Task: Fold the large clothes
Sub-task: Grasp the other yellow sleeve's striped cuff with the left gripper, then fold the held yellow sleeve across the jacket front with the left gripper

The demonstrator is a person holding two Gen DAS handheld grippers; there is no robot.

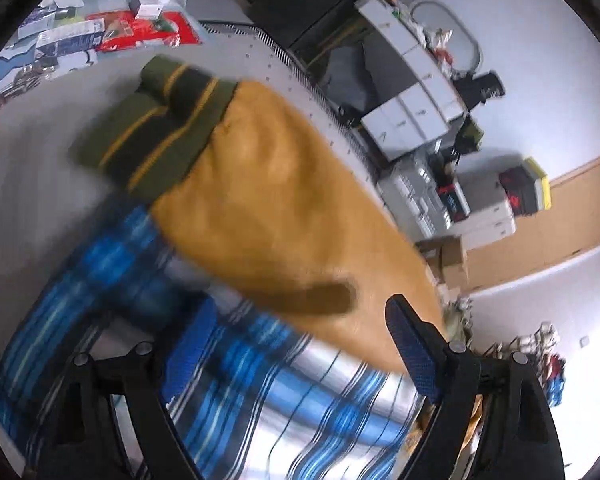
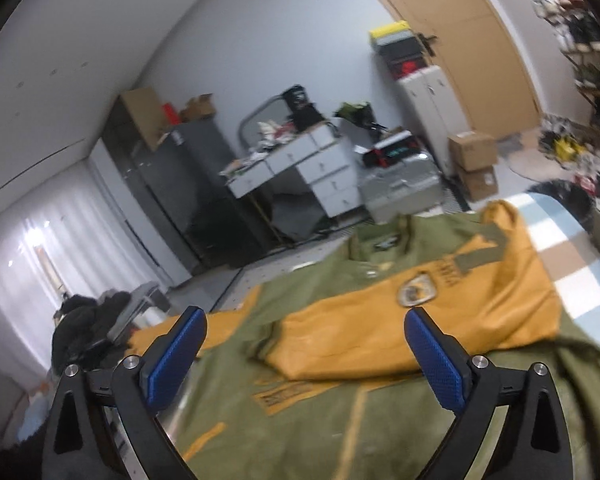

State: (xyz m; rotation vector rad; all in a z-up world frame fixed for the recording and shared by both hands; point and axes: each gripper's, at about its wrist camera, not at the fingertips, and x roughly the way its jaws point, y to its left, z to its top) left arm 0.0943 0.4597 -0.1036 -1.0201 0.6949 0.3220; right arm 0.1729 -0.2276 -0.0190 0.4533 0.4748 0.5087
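An olive green jacket (image 2: 320, 292) with mustard yellow sleeves lies spread on the table. One yellow sleeve (image 2: 440, 308) is folded across its chest. My right gripper (image 2: 304, 344) is open and empty, just above the jacket's lower half. In the left wrist view a yellow sleeve (image 1: 284, 208) with a green striped cuff (image 1: 160, 128) stretches away over a blue plaid cloth (image 1: 260, 392). My left gripper (image 1: 296, 344) is open above the sleeve and the plaid cloth, holding nothing. This view is blurred.
Boxes and red packets (image 1: 140, 28) lie at the table's far corner. White drawer cabinets (image 2: 312, 168), cardboard boxes (image 2: 472, 160) and a dark clothes pile (image 2: 88, 328) stand around the room beyond the table's edge.
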